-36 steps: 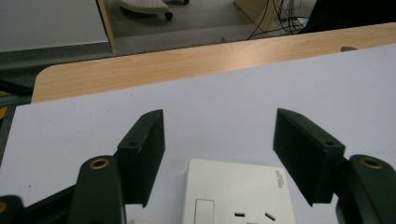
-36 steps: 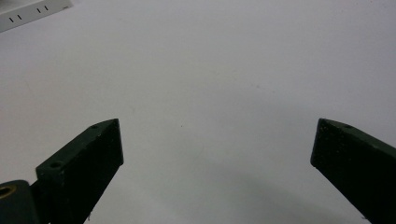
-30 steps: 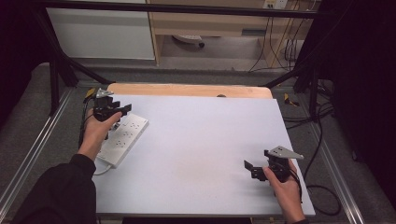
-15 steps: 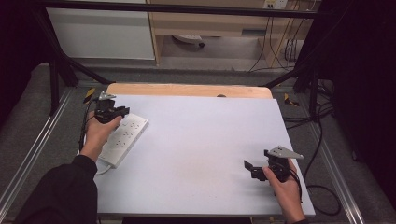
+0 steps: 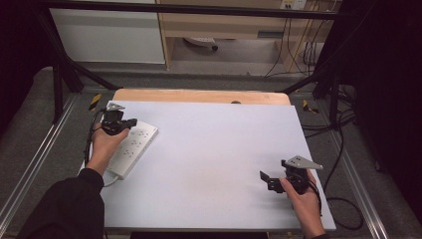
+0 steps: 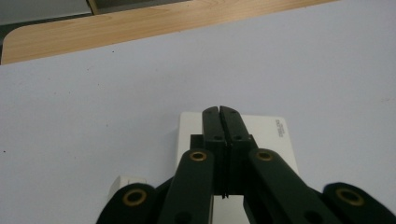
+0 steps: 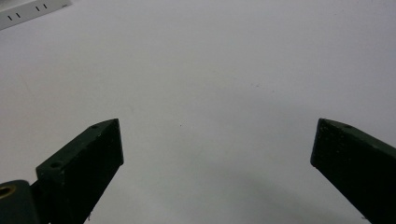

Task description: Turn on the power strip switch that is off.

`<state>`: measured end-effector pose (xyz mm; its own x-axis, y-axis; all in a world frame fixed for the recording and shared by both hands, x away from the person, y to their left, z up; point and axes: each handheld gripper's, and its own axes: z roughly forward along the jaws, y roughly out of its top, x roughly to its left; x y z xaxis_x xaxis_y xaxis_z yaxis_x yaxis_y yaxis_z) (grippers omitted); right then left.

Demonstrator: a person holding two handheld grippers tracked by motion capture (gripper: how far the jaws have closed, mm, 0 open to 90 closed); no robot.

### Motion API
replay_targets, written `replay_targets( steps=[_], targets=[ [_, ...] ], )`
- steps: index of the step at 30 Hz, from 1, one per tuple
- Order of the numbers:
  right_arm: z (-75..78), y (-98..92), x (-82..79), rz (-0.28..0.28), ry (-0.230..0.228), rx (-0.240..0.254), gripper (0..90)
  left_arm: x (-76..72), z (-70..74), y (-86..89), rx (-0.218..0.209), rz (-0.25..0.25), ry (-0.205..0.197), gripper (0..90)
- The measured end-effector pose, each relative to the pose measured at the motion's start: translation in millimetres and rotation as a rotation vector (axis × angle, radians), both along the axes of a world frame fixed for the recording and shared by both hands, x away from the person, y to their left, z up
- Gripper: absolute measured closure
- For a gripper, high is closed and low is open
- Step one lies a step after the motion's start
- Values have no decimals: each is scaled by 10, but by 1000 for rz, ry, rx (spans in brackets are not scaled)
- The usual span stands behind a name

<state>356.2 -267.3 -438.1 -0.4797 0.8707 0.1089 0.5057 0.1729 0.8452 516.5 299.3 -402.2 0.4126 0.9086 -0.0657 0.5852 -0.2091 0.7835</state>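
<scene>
A: Where does the power strip [image 5: 133, 148] lie?

B: On the white board [image 5: 209, 164], at its far left; its long side runs slantwise, one end toward the far edge, the other close to the left edge near the person's sleeve [image 5: 69, 209].

A: And the left gripper [image 5: 130, 122]?

B: Over the far end of the strip; in the left gripper view its jaws have just been closing and now meet face to face, with nothing pinched between them; the strip's white top [image 6: 275, 135] shows beneath and beyond the tips; whether the tips touch it I cannot tell.

A: The right gripper [image 5: 264, 179]?

B: Near the right corner on the person's side, well apart from the strip; its jaws stand wide, bare board between them; in the right gripper view the strip's sockets [image 7: 28, 11] show at the far left corner.

A: Room to move?

B: The whole middle of the board lies bare, from the strip across to the right gripper; a wooden tabletop [image 5: 199, 96] shows as a band along the far edge; metal rails [image 5: 35, 169] flank both sides.
</scene>
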Motion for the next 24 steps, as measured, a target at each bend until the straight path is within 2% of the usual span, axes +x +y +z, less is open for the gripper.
replay_targets(
  steps=[7,11,24],
  targets=[
    [-1,-3,0,0,0,-1,28,-15,-25,30,9,8,9,900],
    [-1,-4,1,-1,0,0,28,-20,-46,35,28,6,14,900],
    [-5,-4,6,-3,0,-2,28,-42,-93,72,23,16,17,900]
  ],
)
